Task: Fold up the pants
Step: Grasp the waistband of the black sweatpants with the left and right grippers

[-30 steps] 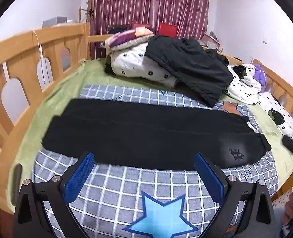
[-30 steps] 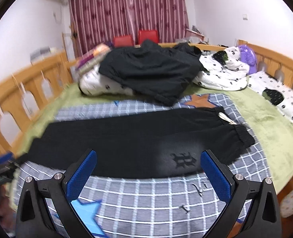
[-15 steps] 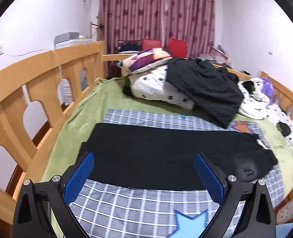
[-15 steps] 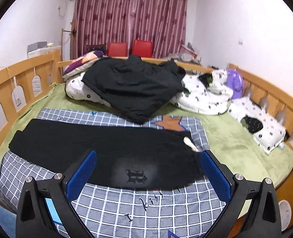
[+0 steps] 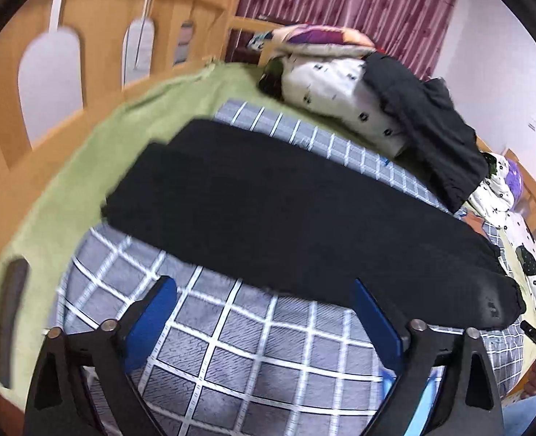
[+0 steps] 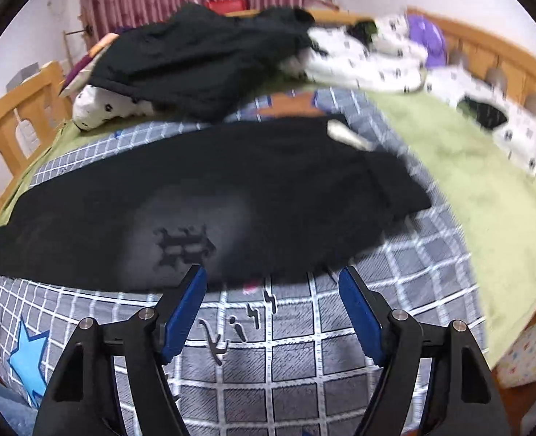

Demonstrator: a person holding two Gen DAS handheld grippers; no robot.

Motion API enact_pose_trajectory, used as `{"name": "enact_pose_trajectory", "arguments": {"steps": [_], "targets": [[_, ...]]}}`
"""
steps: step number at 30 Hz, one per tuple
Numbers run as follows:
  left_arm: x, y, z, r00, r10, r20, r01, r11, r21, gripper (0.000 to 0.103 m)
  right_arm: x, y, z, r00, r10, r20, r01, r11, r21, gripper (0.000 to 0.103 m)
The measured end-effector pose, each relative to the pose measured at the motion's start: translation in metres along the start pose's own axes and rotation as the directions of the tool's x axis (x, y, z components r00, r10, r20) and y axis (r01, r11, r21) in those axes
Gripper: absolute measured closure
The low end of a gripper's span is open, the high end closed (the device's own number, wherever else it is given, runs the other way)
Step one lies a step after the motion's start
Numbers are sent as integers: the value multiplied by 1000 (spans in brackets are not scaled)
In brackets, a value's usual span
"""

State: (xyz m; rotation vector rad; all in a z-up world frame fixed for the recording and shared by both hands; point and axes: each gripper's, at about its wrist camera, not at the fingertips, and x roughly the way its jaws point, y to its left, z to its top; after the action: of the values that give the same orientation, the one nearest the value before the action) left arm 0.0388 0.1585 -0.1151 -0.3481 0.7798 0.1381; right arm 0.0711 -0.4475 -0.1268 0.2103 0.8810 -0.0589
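Note:
Black pants point(image 5: 286, 210) lie flat, folded lengthwise, across a grey checked blanket point(image 5: 238, 345). The leg cuffs are at the left and the waistband with a white drawstring point(image 6: 347, 136) at the right. A dark emblem point(image 6: 184, 245) marks the near edge. My left gripper point(image 5: 264, 309) is open and empty, low over the blanket just short of the pants' near edge. My right gripper point(image 6: 271, 298) is open and empty, close above the near edge by the emblem point(image 5: 491, 305).
A wooden bed rail point(image 5: 97, 36) runs along the left and another point(image 6: 486, 47) along the right. A black jacket point(image 6: 202, 54) lies over white spotted bedding point(image 5: 340, 91) behind the pants. Green sheet point(image 6: 467, 167) lies to the right. Maroon curtains point(image 5: 340, 0) hang at the back.
Both grippers have dropped down and moved in toward the pants' near edge. The right gripper's jaws stand narrower than before. The pants have not moved.

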Motion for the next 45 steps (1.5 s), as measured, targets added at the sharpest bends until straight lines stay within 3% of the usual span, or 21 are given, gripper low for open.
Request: {"name": "enact_pose_trajectory", "arguments": {"steps": [2, 5, 8, 11, 12, 13, 15, 16, 17, 21, 25, 33, 37, 39, 40, 43, 45], "targets": [[21, 13, -12, 1000, -10, -23, 9, 999, -45, 21, 12, -11, -5, 998, 63, 13, -63, 995, 71, 27], [46, 31, -19, 998, -50, -45, 44, 991, -125, 24, 35, -17, -6, 997, 81, -19, -77, 988, 133, 27], [68, 46, -16, 994, -99, -57, 85, 974, -212, 24, 60, -12, -5, 995, 85, -57, -77, 988, 137, 27], [87, 52, -8, 994, -97, -46, 82, 964, -252, 26, 77, -8, -3, 995, 84, -57, -75, 987, 143, 28], [92, 53, -5, 995, -89, -41, 76, 962, -263, 29, 79, -6, -2, 996, 82, -44, -75, 987, 143, 35], [96, 55, -2, 996, -84, -39, 70, 959, -276, 36, 81, -4, 1, 996, 81, -36, -76, 987, 141, 42], [102, 59, 6, 996, -73, -43, 56, 947, -315, 56, 80, 1, 7, 997, 67, -23, -63, 989, 137, 76], [104, 61, 10, 997, -58, -50, 39, 946, -321, 86, 77, 4, 11, 995, 97, -13, -94, 987, 131, 82], [103, 62, 16, 997, -33, -66, 11, 949, -314, 93, 72, 4, 14, 995, 99, 4, -99, 987, 127, 85], [74, 57, 43, 995, -95, 28, 99, 958, -270, 94, 31, 19, 42, 985, 119, 126, -126, 991, 52, 87], [57, 35, 86, 987, -117, 111, 138, 971, -196, 94, 21, 30, 85, 976, 138, 168, -143, 990, 17, 88], [109, -6, 156, 984, -20, 179, 33, 997, -67, 94, 76, 40, 164, 975, 135, 177, -135, 991, -12, 88], [155, -25, 173, 982, 49, 184, -48, 999, -7, 93, 130, 43, 187, 984, 119, 132, -120, 993, 1, 88], [176, -29, 178, 983, 72, 167, -73, 997, 3, 90, 158, 39, 198, 988, 125, 89, -129, 991, 38, 82], [181, -28, 179, 984, 72, 162, -73, 997, -3, 85, 168, 37, 202, 987, 140, 74, -145, 987, 64, 77], [182, -29, 182, 976, 119, 185, -113, 993, -40, 31, 169, 32, 206, 978, 168, 120, -183, 975, 125, 61], [167, -30, 179, 967, 101, 234, -97, 995, -27, 28, 152, 34, 202, 968, 187, 169, -207, 973, 107, 49]]}}
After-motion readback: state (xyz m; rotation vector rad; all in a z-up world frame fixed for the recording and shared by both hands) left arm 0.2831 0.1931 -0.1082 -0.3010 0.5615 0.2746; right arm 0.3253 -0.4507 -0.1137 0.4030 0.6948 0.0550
